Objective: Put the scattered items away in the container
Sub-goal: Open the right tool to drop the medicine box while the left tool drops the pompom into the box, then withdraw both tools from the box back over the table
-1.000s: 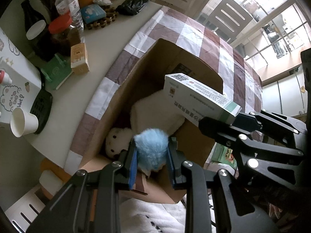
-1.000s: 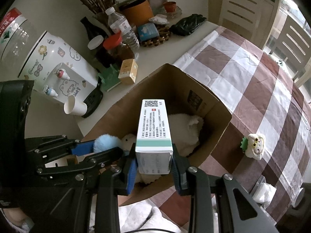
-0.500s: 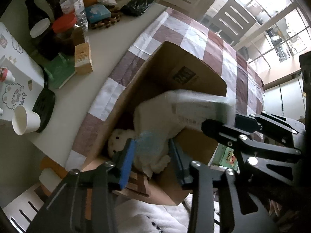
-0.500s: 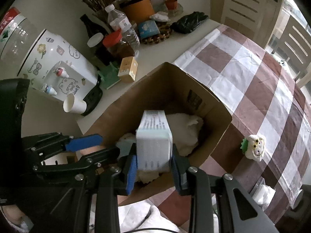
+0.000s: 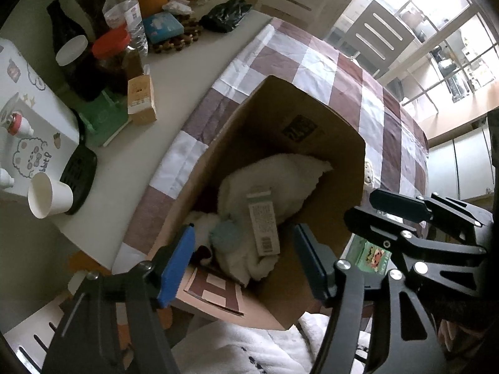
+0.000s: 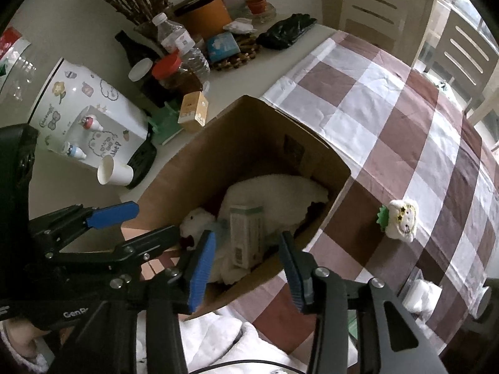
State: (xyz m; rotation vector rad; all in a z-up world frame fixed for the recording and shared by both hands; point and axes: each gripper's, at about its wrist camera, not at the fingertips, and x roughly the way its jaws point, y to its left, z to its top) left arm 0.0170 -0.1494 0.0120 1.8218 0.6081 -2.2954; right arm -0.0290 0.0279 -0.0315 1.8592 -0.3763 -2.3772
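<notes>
cardboard fills both views: the box (image 5: 312, 131) sits on the checked cloth (image 5: 312, 59), and the drop is done. the carton (image 5: 262, 221) lies inside on the white plush (image 5: 280, 174), with the blue pompom (image 5: 225, 233) just beside it. the left gripper (image 5: 243, 258) is held over the near edge of the box, jaws just opened and now spread wide, nothing between the pads. the right gripper (image 6: 246, 268) is held alongside it, jaws likewise just parted, the carton lying free below them and not pinched.

so this is the release step, finished for both hands by the look of it. what seems left: the small plush (image 6: 400, 219) is seen well apart from the box on the cloth, to the right, and a white wad (image 6: 421, 293) lies nearer the table edge. the next move is judged to call for the right gripper to be lifted clear of the box wall, carried over to that small plush and brought down with jaws spread around it.

both grippers are pointed steeply down into the box, side by side, close but not touching.
</notes>
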